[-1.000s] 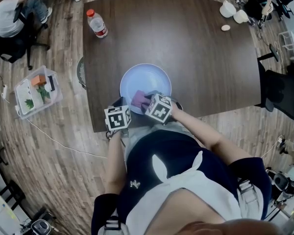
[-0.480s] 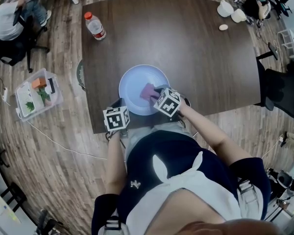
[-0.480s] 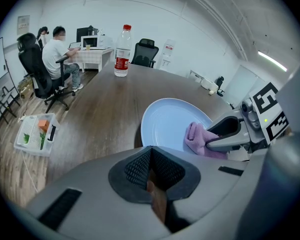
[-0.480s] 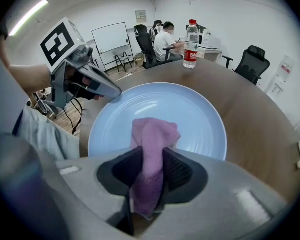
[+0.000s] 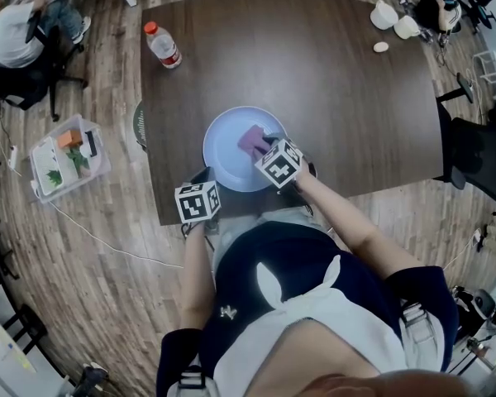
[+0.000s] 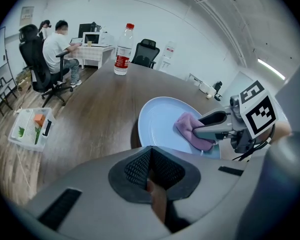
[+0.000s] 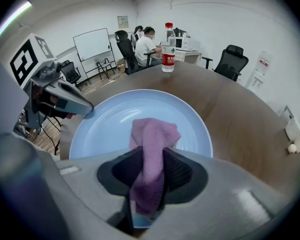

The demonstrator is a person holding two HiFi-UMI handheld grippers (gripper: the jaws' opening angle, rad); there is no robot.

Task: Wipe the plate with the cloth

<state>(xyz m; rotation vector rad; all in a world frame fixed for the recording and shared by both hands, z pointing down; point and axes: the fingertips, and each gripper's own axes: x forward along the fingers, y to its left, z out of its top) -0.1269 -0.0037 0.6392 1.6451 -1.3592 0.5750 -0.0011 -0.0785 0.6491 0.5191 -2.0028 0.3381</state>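
A pale blue plate (image 5: 228, 143) lies near the front edge of the dark wooden table (image 5: 331, 81). A purple cloth (image 5: 252, 141) rests on the plate's right part, and my right gripper (image 5: 264, 145) is shut on it. In the right gripper view the cloth (image 7: 152, 134) hangs between the jaws over the plate (image 7: 115, 116). My left gripper (image 5: 205, 176) is shut at the plate's near-left rim; its tip (image 7: 87, 108) meets the rim there. The left gripper view shows the plate (image 6: 157, 124), the cloth (image 6: 189, 125) and the right gripper (image 6: 210, 126) ahead to the right.
A water bottle (image 5: 162, 43) stands at the table's far left corner. White cups (image 5: 384, 13) sit at the far right. On the floor to the left is a clear plastic box (image 5: 66, 155). A seated person (image 5: 8, 23) and office chairs (image 5: 475, 151) surround the table.
My right gripper has carried the cloth across the plate, from its near-left part away from me and to the right. The left gripper has stayed at the rim.
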